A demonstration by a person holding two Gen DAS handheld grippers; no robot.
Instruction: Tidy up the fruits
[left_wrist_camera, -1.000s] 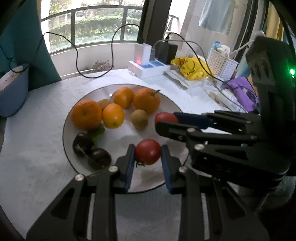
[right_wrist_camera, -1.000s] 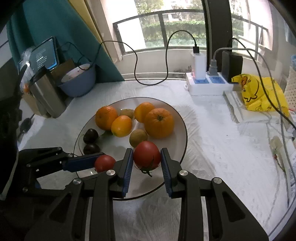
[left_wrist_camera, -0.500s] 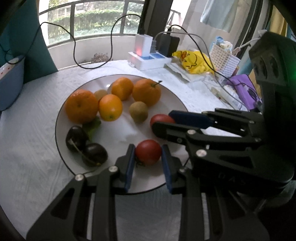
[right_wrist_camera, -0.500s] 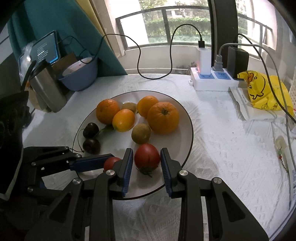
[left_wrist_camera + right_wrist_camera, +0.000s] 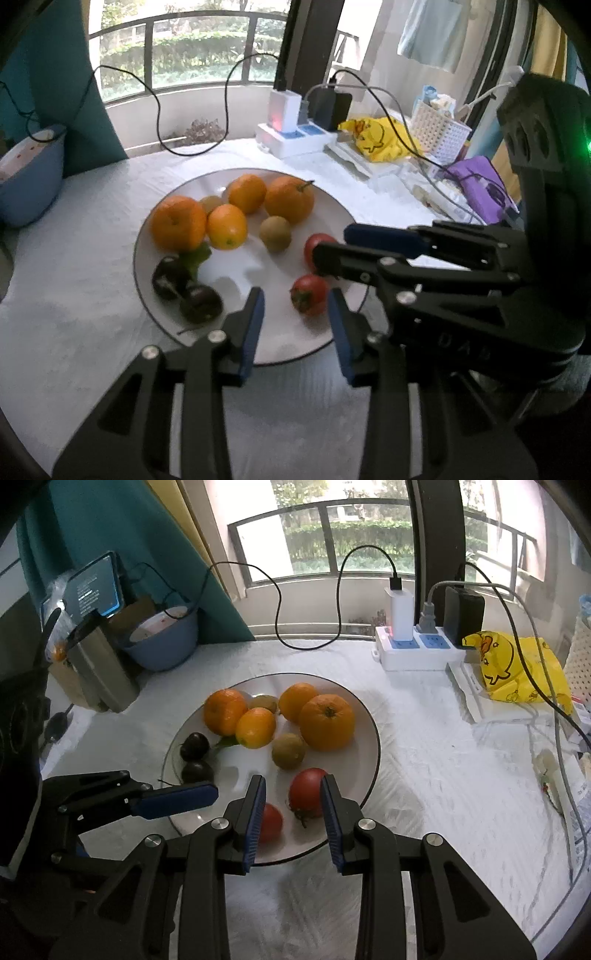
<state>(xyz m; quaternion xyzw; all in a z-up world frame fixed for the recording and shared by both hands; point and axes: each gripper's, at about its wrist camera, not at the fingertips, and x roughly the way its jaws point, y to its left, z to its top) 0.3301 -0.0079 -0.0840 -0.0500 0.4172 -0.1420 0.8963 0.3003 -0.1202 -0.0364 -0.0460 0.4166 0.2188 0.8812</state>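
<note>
A white plate (image 5: 332, 221) (image 5: 369, 734) holds several oranges (image 5: 177, 223) (image 5: 327, 722), kiwis (image 5: 275, 233) (image 5: 288, 750), two dark plums (image 5: 201, 302) (image 5: 194, 745) and two red tomatoes. My left gripper (image 5: 293, 308) is open; one tomato (image 5: 309, 299) lies on the plate between its fingers, nearer the right one. My right gripper (image 5: 293, 797) is open; the other tomato (image 5: 307, 792) lies on the plate between its fingers. The first tomato (image 5: 270, 822) shows behind its left finger. The second tomato (image 5: 316, 246) shows behind the right gripper's fingers (image 5: 384, 236).
A blue bowl (image 5: 26, 181) (image 5: 162, 642) sits at the far left. A metal kettle (image 5: 98, 672) and a phone (image 5: 92, 590) stand beside it. A power strip (image 5: 291, 138) (image 5: 413, 650), cables, a yellow bag (image 5: 380, 144) (image 5: 517, 672) and a white basket (image 5: 439, 136) line the back right.
Both grippers have opened and let go of their tomatoes, which now rest on the plate. Both grippers have drawn back a little.
</note>
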